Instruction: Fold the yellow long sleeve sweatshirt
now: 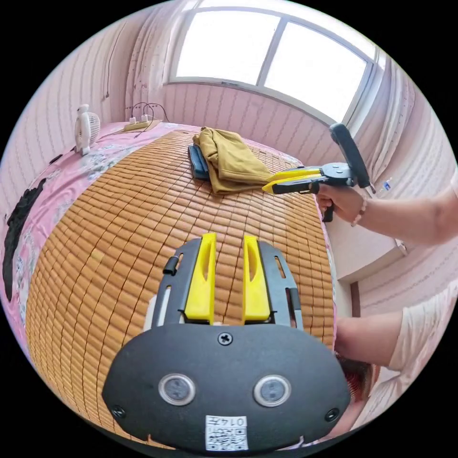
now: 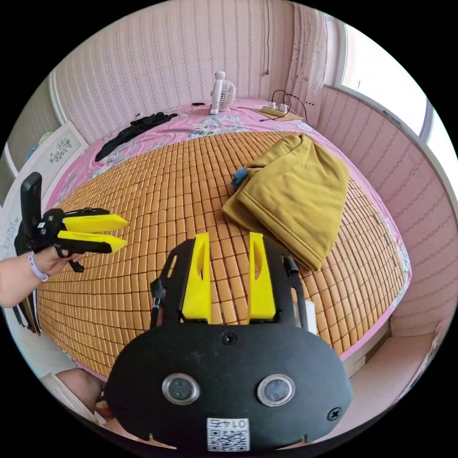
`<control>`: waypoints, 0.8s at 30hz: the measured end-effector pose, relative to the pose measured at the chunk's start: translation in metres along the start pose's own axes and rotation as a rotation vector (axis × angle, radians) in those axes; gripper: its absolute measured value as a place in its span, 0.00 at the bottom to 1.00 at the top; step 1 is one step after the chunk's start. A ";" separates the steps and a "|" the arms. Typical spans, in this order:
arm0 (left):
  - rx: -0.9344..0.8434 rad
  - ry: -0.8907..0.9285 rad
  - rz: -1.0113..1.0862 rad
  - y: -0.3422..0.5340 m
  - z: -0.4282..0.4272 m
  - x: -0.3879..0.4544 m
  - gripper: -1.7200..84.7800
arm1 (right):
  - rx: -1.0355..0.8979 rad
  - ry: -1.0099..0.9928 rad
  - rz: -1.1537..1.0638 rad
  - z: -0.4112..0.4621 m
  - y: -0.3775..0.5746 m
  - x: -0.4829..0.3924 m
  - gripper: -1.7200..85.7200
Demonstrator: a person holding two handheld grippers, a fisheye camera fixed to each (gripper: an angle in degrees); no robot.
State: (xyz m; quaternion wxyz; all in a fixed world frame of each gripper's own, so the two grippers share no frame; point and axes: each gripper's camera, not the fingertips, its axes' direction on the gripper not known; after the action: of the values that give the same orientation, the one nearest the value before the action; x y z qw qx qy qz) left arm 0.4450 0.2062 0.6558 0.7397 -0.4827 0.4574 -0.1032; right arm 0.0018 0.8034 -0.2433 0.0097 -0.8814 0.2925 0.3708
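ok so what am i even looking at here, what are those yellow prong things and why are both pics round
Each picture comes from a fisheye camera riding on a hand-held tool, which is why they look round and bent. The yellow prongs are tongs: two jaws the person squeezes to grip cloth.

In the left gripper view, the left tongs sit at the bottom, jaws apart and holding nothing. The right tongs come in from the side in the person's hand, jaws nearly together with nothing between them.

The right gripper view is the same scene from the other tool: the right tongs below, the left tongs off to one side.

They hover over a bamboo mat on a pink bed. The yellow sweatshirt lies folded on the mat, with something blue peeking out beside it.
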 end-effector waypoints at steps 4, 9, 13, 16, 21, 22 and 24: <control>-0.026 -0.023 -0.041 -0.085 0.088 -0.020 0.15 | 0.034 0.031 0.064 0.023 -0.050 0.025 0.23; -0.056 -0.015 -0.120 -0.148 0.153 -0.039 0.15 | -0.127 0.108 0.130 0.050 -0.095 0.058 0.14; -0.216 0.031 -0.226 -0.190 0.191 -0.053 0.06 | -0.089 -0.003 0.028 0.009 -0.091 0.090 0.08; -0.163 0.096 -0.221 -0.199 0.169 -0.061 0.03 | 0.028 -0.075 0.071 -0.060 -0.077 0.123 0.06; 0.019 0.083 0.015 -0.182 0.061 -0.045 0.02 | 0.295 -0.192 0.066 -0.211 -0.038 0.123 0.05; 0.071 0.078 0.084 -0.163 0.019 -0.040 0.02 | 0.319 -0.222 0.058 -0.225 -0.031 0.119 0.05; 0.113 0.071 0.126 -0.118 -0.048 -0.036 0.02 | 0.309 -0.332 0.018 -0.259 0.001 0.091 0.05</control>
State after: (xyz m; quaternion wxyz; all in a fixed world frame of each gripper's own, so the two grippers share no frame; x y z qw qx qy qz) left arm 0.4223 0.1371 0.7664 0.7540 -0.4065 0.5064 -0.0992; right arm 0.2192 0.6957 -0.1152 0.1890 -0.7937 0.3481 0.4616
